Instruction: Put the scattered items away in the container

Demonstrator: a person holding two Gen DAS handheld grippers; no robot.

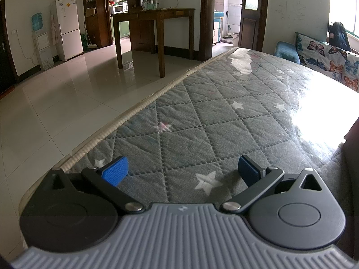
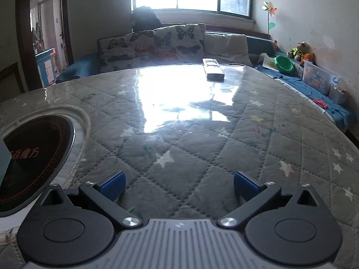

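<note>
Grippers hang low over the quilted grey star-print table cover [image 2: 179, 134], and I see both sets of blue-padded tongs spread wide with nothing between them. My left gripper [image 1: 182, 172] looks along the cover's edge toward a tiled floor, a dark wooden table [image 1: 154, 20] and a white refrigerator [image 1: 67, 29] beyond. My right gripper [image 2: 178, 187] faces the window, glare washing the glossy sheet over the cover. A white remote control [image 2: 213, 69] lies at the cover's far side, well apart from the tongs. A round black inset [image 2: 33, 157] sits in the cover to the left. I cannot tell which item is the container.
</note>
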